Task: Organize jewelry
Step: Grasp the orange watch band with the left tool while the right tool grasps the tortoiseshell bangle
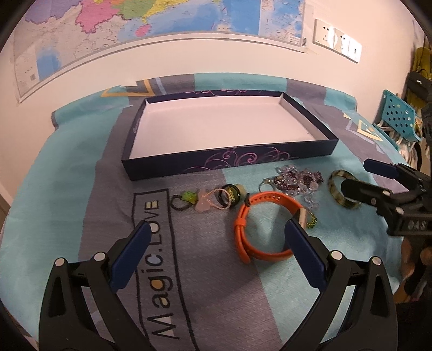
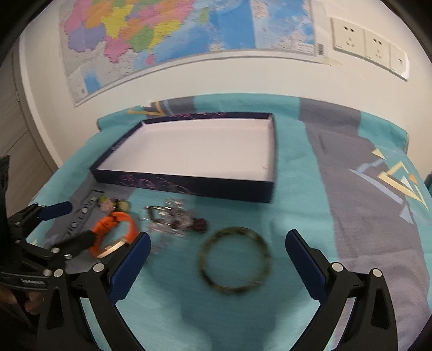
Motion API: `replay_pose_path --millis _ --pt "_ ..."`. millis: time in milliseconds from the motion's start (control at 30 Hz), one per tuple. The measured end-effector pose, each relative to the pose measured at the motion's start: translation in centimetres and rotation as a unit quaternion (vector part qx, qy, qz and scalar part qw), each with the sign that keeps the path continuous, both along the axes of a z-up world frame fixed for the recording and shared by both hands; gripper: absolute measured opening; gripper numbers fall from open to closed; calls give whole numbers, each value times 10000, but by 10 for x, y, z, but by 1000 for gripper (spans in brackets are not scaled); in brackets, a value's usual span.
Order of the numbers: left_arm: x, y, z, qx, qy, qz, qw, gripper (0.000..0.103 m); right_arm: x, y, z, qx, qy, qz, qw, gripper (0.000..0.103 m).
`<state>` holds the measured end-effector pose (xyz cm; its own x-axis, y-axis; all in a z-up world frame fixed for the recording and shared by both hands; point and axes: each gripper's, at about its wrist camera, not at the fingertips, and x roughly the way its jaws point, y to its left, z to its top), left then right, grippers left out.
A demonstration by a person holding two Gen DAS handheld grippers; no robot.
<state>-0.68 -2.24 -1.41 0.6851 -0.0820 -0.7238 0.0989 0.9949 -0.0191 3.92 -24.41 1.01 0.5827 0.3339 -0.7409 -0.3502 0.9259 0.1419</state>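
A shallow dark blue box with a white inside lies open on the cloth; it also shows in the right wrist view. In front of it lie an orange watch, a dark ring with small charms, a purple bead cluster and a mottled green bangle. My left gripper is open and empty, just before the watch. My right gripper is open and empty, with the bangle lying between its fingers. The watch and beads lie to its left.
A teal and grey cloth printed "Magic.LOVE" covers the table. A map and wall sockets are on the wall behind. A teal perforated basket stands off the table's right edge.
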Motion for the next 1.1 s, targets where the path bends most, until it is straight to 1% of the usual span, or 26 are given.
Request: replay_pose_path --millis 33,67,200,233,267,300,333,400,433,467,500,533,600,633,700,733,767,800,833,867,900,933,967,1000,1033,1100 --pt "0 0 0 -27 21 -57 10000 90 2 -5 -2 -35 42 -16 10000 97" --pt "1 -1 -1 -55 54 -100 9999 83 4 -9 -3 -56 59 -41 10000 97" --pt "2 -3 -5 -167 212 -301 9992 63 9 -20 -8 -183 138 -32 9997 96" --pt "3 -3 -6 -178 243 -346 9989 61 10 -21 -10 -190 178 2 9997 96" --pt "3 -4 -7 -184 269 -409 9986 54 11 -22 -11 -186 210 26 9996 92" --pt "3 -5 -8 -186 288 -457 9984 49 12 -22 -13 -173 234 48 9996 87" --pt "3 -5 -8 -225 309 -533 9978 47 13 -23 -14 -180 273 79 9994 84" --pt "2 -5 -8 -280 341 -648 9969 38 15 -21 -17 -229 322 100 9992 76" --pt "2 -5 -7 -286 349 -686 9966 36 16 -20 -19 -244 350 113 9990 74" --pt "3 -5 -7 -276 357 -714 9964 33 16 -19 -20 -240 367 134 9989 71" --pt "3 -6 -7 -259 362 -735 9963 27 16 -18 -21 -242 378 162 9989 71" --pt "4 -5 -7 -256 380 -761 9961 25 17 -17 -21 -266 378 176 9988 70" --pt "5 -4 -8 -299 420 -769 9957 21 17 -16 -21 -319 357 208 9986 61" --pt "7 -3 -9 -291 451 -778 9955 20 17 -16 -21 -321 355 240 9986 58" --pt "9 -2 -9 -216 470 -787 9956 20 17 -16 -21 -396 343 262 9983 48" --pt "10 -1 -9 -181 479 -792 9955 21 18 -16 -21 -432 343 289 9981 46" --pt "10 0 -9 -163 506 -816 9952 25 19 -15 -21 -461 340 308 9979 44" --pt "12 0 -9 -132 531 -832 9950 32 19 -15 -22 -496 331 340 9976 43" --pt "13 2 -10 -99 541 -813 9952 34 19 -15 -22 -532 312 367 9974 39" --pt "14 4 -10 -124 553 -825 9950 36 21 -15 -22 -545 311 384 9973 33" --pt "15 5 -11 -163 566 -858 9946 35 21 -15 -21 -541 316 418 9972 26" --pt "16 5 -11 -174 564 -882 9943 34 21 -15 -21 -538 316 471 9969 22" --pt "16 5 -11 -168 558 -915 9941 30 21 -16 -21 -531 322 505 9968 15" --pt "17 4 -11 -175 562 -969 9935 25 22 -16 -21 -507 329 540 9967 11" --pt "16 3 -11 -187 563 -1011 9931 22 22 -16 -21 -483 338 556 9967 9" --pt "17 0 -11 -188 554 -1106 9921 10 22 -17 -20 -427 359 561 9969 6"
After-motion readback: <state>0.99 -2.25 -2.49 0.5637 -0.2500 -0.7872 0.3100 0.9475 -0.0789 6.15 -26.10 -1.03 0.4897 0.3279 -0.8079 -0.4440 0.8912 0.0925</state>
